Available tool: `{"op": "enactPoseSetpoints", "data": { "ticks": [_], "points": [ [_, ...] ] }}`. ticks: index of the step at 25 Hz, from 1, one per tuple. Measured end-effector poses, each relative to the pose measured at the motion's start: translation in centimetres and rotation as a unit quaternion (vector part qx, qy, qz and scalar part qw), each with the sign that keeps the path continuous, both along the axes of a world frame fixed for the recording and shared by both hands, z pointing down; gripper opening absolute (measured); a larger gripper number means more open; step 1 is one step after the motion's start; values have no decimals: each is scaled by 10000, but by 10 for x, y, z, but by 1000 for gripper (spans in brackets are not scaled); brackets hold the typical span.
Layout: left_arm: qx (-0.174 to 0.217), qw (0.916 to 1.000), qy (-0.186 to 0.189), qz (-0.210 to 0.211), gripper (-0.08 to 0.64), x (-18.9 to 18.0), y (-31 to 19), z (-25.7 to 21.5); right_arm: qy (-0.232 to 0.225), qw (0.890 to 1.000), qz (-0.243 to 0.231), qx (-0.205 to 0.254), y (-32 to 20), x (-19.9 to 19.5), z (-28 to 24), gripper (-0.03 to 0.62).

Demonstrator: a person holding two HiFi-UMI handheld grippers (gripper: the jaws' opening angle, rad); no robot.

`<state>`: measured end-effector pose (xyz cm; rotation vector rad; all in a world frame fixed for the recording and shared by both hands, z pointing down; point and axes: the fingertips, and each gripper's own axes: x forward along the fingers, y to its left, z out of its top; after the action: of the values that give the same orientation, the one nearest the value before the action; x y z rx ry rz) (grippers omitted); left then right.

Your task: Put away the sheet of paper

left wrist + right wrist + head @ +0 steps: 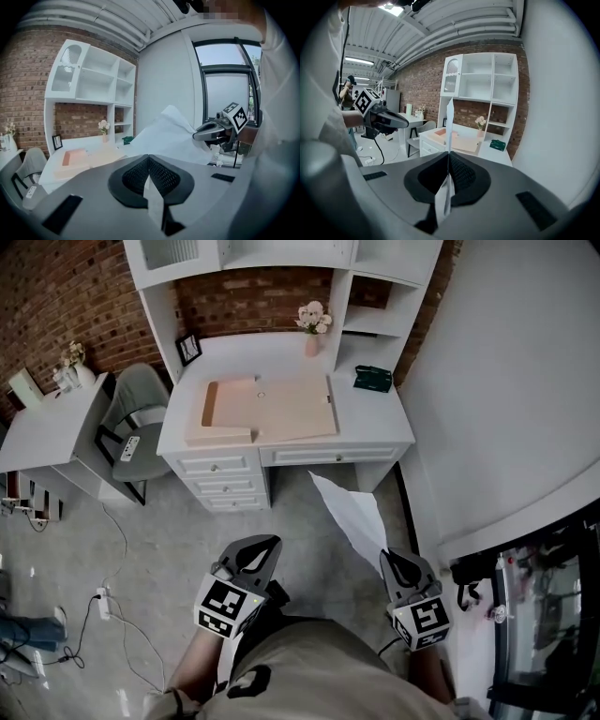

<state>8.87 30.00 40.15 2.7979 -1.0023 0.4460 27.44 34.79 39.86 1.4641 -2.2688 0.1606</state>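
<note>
Curling thin paper sheet [352, 510], R gripper [393, 562]

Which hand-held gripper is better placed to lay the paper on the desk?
Right. The right hand-held gripper is shut on the paper, pointing at the desk; the left hand-held gripper holds nothing.

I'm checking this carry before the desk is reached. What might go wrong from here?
1. The right gripper pinches the sheet of paper by one edge only. The rest stands free and curved, so it may crease or slip out.
2. The left gripper is shut and away from the sheet of paper, so nothing supports the loose end.
3. A limp sheet might snag on the edge of the desk when set down.
</note>
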Motion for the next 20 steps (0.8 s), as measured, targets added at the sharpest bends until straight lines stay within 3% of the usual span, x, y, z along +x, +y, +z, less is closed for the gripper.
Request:
{"op": "enactPoseSetpoints", "data": {
  "ticks": [13,20],
  "points": [
    [-202,9985,372,347,17,-29,-41,6,283,9995,170,12,-38,-35,-6,28],
    [-271,9988,365,202,17,-67,-56,14,323,9994,99,-92,-59,-68,-3,28]
  ]
}}
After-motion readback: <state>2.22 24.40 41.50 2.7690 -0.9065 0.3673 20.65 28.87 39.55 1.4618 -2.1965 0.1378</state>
